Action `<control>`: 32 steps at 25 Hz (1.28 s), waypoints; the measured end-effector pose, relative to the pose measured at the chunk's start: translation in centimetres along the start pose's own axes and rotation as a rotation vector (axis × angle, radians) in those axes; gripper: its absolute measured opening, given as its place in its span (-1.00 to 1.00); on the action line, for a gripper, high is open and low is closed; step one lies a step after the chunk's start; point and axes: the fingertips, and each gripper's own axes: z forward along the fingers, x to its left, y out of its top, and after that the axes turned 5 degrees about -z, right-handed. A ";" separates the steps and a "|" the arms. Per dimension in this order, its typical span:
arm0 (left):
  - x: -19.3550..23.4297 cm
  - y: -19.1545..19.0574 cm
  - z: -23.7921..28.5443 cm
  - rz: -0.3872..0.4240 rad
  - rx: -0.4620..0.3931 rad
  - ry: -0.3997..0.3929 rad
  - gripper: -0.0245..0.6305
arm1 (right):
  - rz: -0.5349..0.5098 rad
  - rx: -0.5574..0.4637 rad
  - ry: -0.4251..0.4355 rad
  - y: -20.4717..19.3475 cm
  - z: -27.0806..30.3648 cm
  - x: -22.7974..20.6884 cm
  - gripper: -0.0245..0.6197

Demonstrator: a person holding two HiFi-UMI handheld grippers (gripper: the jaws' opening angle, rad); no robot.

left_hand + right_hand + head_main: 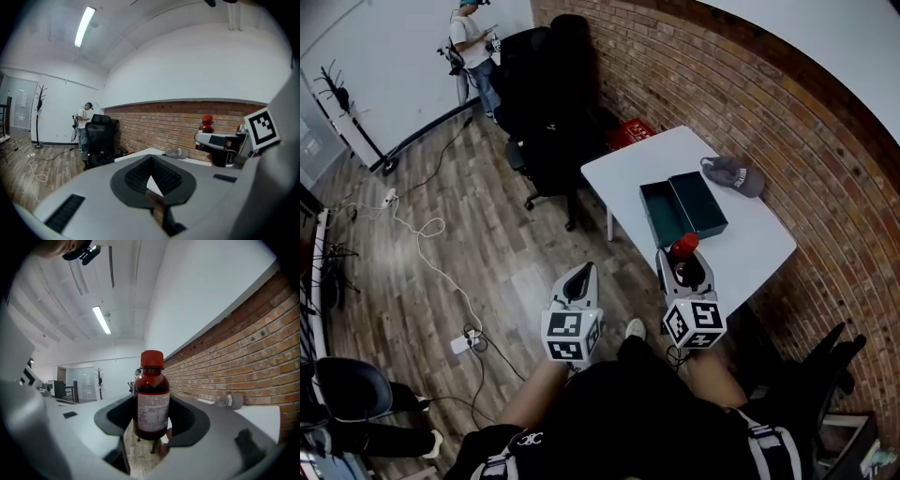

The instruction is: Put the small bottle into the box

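A small dark-red bottle (682, 247) with a red cap stands upright between the jaws of my right gripper (682, 259), which is shut on it. In the right gripper view the bottle (152, 390) fills the centre, its white label facing the camera. It hangs just off the near edge of the white table (755, 248). The dark green box (661, 217) lies open on that table, a short way beyond the bottle, its lid folded back. My left gripper (580, 274) is shut and holds nothing, out over the wooden floor to the left. From the left gripper view the bottle (206, 123) shows at the right.
A grey cap (734, 174) lies on the table behind the box, near the brick wall. Black office chairs (546, 103) and a red crate (630, 132) stand beyond the table's far end. Cables and a power strip (461, 342) lie on the floor. A person (473, 47) stands far off.
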 end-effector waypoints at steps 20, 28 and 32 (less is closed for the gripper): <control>-1.9 3.1 19.6 0.060 0.102 -0.047 -0.91 | 0.046 0.115 0.001 -2.7 13.4 -12.5 -0.25; -3.6 3.1 24.6 0.076 0.141 -0.109 -0.91 | 0.057 0.175 -0.005 -4.7 15.5 -14.6 -0.25; -4.0 3.3 26.7 0.093 0.154 -0.182 -0.91 | 0.054 0.199 -0.045 -5.2 16.4 -14.9 -0.25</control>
